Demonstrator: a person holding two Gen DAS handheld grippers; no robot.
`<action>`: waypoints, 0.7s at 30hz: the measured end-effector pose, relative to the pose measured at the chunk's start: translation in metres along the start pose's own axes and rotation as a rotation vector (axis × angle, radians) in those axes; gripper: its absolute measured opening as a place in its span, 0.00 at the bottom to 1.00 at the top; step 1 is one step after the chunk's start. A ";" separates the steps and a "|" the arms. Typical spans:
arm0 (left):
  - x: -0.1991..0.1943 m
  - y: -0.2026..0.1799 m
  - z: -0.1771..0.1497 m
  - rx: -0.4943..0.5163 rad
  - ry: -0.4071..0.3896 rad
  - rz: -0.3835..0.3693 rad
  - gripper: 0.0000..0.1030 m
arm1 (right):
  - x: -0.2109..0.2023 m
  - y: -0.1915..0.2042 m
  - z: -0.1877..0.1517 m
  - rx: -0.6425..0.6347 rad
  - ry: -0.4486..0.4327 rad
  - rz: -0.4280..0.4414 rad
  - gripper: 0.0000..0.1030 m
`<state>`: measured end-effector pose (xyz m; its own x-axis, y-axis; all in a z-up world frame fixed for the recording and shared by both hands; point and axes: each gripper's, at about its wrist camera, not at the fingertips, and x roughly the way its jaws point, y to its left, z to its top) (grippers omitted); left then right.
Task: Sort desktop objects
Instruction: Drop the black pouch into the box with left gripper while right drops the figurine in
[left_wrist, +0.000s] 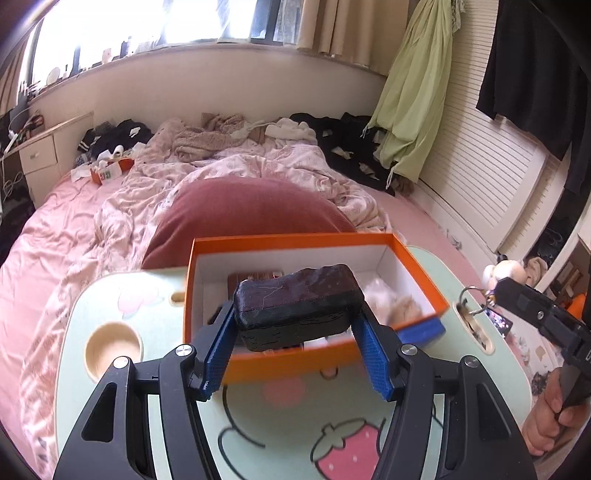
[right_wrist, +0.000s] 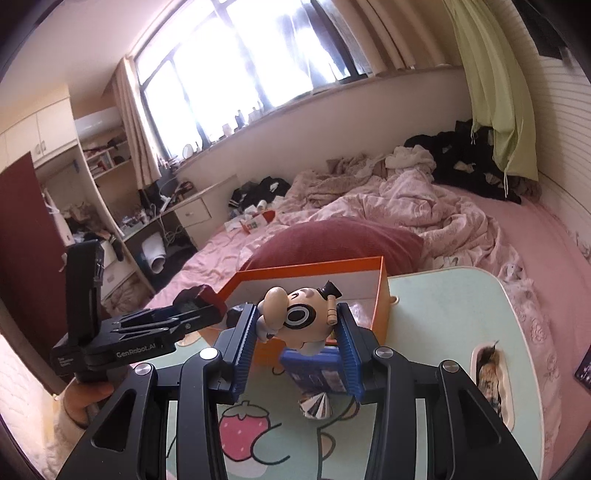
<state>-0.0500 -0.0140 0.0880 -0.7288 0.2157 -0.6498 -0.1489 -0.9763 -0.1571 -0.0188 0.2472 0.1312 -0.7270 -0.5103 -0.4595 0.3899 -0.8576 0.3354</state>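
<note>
Holding a dark case (left_wrist: 297, 304), the left gripper (left_wrist: 295, 354) hangs over the near rim of the orange box (left_wrist: 417, 254), apparently for dropping; the right gripper (right_wrist: 297, 349) clamps a toy (right_wrist: 295, 314) nearby.

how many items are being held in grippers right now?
2. The left gripper clamps a dark block over the orange box. The right gripper clamps a cartoon figurine by the box's near edge. Other things lie in the box, partly hidden.
</note>
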 end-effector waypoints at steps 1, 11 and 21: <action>0.007 -0.001 0.006 0.007 0.008 0.010 0.61 | 0.010 0.000 0.004 -0.003 0.015 -0.007 0.40; 0.046 0.005 0.001 0.023 0.075 0.068 0.67 | 0.081 -0.013 0.005 -0.014 0.164 -0.113 0.41; 0.005 0.003 -0.030 0.017 0.022 0.032 0.76 | 0.026 -0.003 -0.008 0.004 0.074 -0.085 0.73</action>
<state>-0.0335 -0.0156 0.0619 -0.7182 0.1848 -0.6708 -0.1376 -0.9828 -0.1233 -0.0335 0.2358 0.1116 -0.7138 -0.4393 -0.5454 0.3266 -0.8977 0.2956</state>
